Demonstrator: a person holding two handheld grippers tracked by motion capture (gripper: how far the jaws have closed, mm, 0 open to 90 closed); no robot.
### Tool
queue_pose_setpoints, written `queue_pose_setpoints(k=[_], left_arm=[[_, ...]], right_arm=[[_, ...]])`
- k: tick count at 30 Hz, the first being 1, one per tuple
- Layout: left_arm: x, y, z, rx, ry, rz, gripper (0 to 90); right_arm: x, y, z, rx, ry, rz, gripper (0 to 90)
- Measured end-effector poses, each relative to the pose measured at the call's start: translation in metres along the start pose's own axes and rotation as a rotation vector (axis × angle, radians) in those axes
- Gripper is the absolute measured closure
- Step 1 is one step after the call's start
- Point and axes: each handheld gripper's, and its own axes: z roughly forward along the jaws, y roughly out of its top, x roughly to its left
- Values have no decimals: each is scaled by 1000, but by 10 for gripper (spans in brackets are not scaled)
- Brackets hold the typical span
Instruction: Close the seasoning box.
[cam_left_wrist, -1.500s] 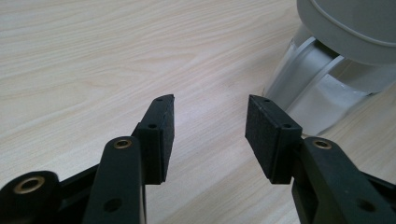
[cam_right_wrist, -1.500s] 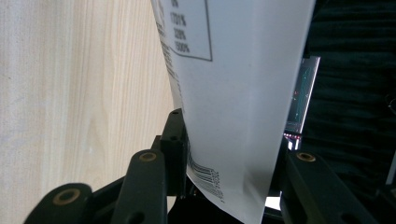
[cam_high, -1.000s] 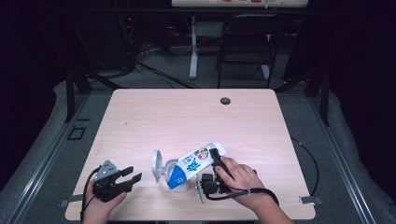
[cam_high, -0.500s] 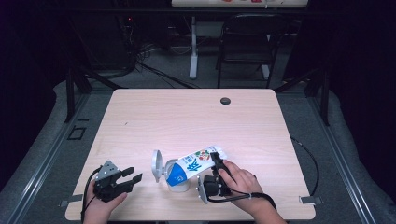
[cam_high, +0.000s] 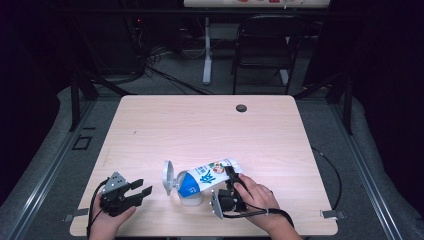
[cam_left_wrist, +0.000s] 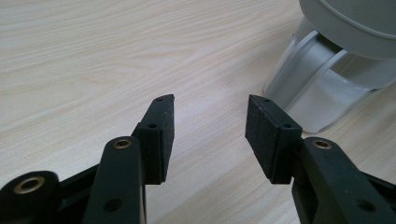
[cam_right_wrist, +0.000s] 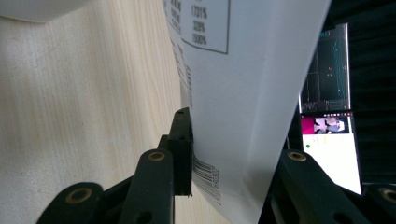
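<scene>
Carton (cam_high: 210, 176) lies tilted near the front of the surface (cam_high: 200, 125), long axis running left-down to right-up, lower end in a white cup (cam_high: 190, 199). Right gripper (cam_high: 231, 176), jaws just closing, clamps its right end. Left gripper (cam_high: 142, 189), half-open and empty, sits well left.

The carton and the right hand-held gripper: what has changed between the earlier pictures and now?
The right hand-held gripper has just been closing its jaws, with the carton between them; one pad now lies against the carton's side. The hand has slid a little toward the near edge of the table, and the carton's free end is tilted slightly differently. The left hand-held gripper stayed open, in place, and the grey cup stayed put.
</scene>
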Motion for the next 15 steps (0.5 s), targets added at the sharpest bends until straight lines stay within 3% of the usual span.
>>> queue_pose_setpoints(k=[3, 15], left_arm=[[0, 0, 0, 1, 0, 2, 528], [0, 0, 0, 0, -1, 4, 527]], right_arm=[[1, -1, 1, 2, 4, 6, 683], [6, -5, 3, -9, 52, 148, 707]])
